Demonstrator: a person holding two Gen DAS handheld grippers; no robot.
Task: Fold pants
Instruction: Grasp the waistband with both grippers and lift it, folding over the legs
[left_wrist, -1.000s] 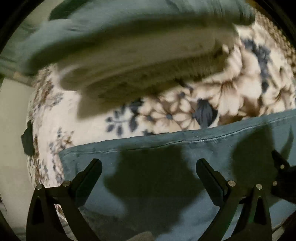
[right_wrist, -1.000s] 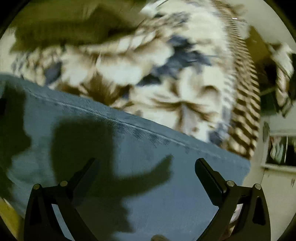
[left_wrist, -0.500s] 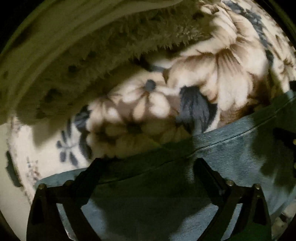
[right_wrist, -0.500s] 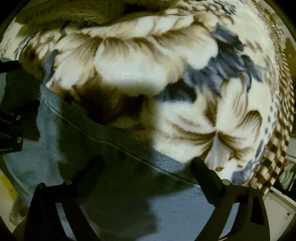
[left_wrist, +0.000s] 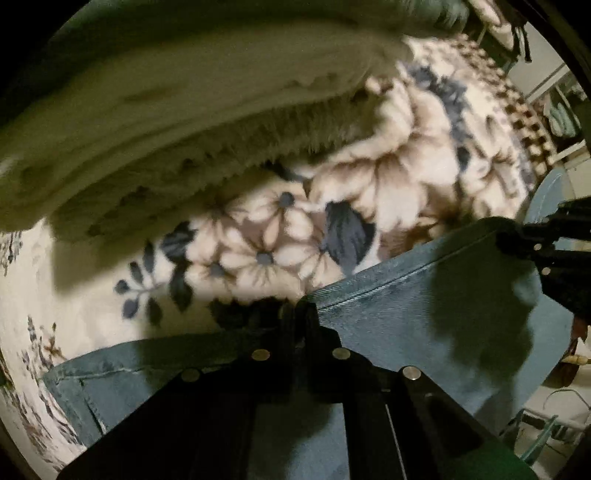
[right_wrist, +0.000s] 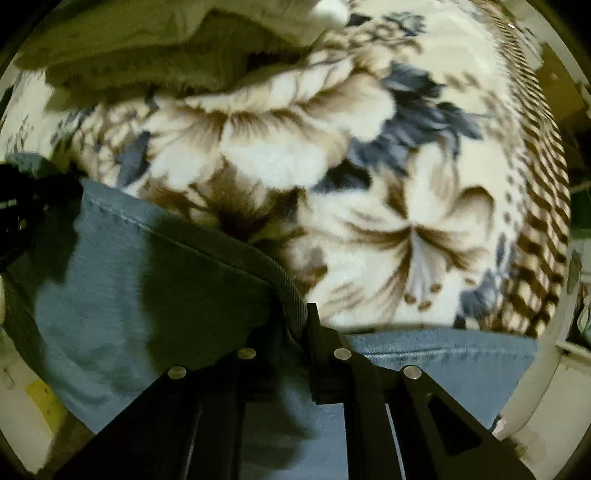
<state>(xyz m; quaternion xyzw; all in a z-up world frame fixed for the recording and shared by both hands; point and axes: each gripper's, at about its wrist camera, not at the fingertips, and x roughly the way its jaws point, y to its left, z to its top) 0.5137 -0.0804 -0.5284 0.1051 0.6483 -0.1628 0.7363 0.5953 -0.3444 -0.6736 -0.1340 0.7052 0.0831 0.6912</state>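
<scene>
Blue denim pants (left_wrist: 406, 325) lie on a floral blanket. My left gripper (left_wrist: 299, 314) is shut on the stitched edge of the pants, pinching the cloth between its fingers. In the right wrist view the pants (right_wrist: 147, 280) fill the lower left, and my right gripper (right_wrist: 301, 317) is shut on the same stitched edge further along. The right gripper shows at the right edge of the left wrist view (left_wrist: 550, 243), and the left gripper shows at the left edge of the right wrist view (right_wrist: 22, 218).
A cream, brown and blue floral blanket (left_wrist: 388, 192) covers the surface, with a checked border (right_wrist: 535, 206) to the right. A folded fuzzy olive-cream blanket (left_wrist: 166, 129) lies beyond the pants. Room clutter shows at the far right.
Both grippers were open over the pants' edge and have now shut on it. The edge of the pants is gathered up between the fingers.
</scene>
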